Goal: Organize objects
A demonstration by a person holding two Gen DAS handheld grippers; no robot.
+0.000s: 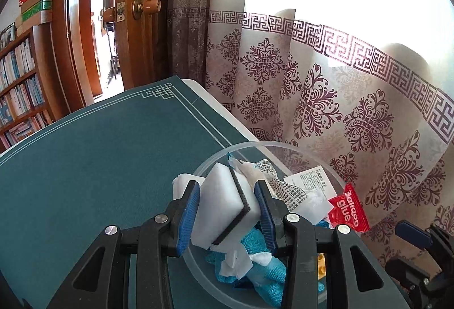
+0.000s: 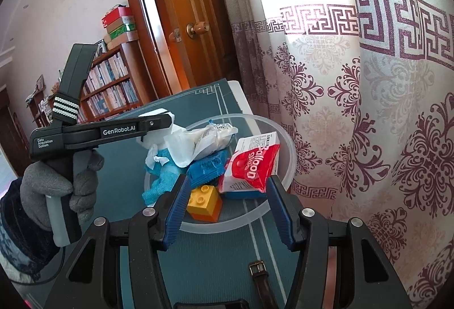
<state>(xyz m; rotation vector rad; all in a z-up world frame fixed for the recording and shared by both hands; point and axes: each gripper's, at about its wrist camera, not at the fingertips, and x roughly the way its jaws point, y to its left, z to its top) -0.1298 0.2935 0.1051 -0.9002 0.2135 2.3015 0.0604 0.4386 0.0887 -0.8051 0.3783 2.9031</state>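
Note:
My left gripper (image 1: pixel 227 192) is shut on a white sponge with a black layer (image 1: pixel 224 206) and holds it over a clear plastic bowl (image 1: pixel 255 144). The bowl holds a blue cloth (image 1: pixel 266 277), white wrappers, a printed packet and a red "Balloon glue" packet (image 1: pixel 350 209). In the right wrist view my right gripper (image 2: pixel 227 189) is open and empty at the near rim of the bowl (image 2: pixel 286 144), with the glue packet (image 2: pixel 252 164), a yellow-orange toy brick (image 2: pixel 204 202) and a blue packet (image 2: pixel 208 167) just ahead of its fingers.
The bowl stands on a dark green mat (image 1: pixel 99 152) near the table's right edge, beside a patterned curtain (image 1: pixel 354 98). A brown strap with a buckle (image 2: pixel 259 277) lies on the mat under the right gripper. A wooden door and bookshelf stand behind.

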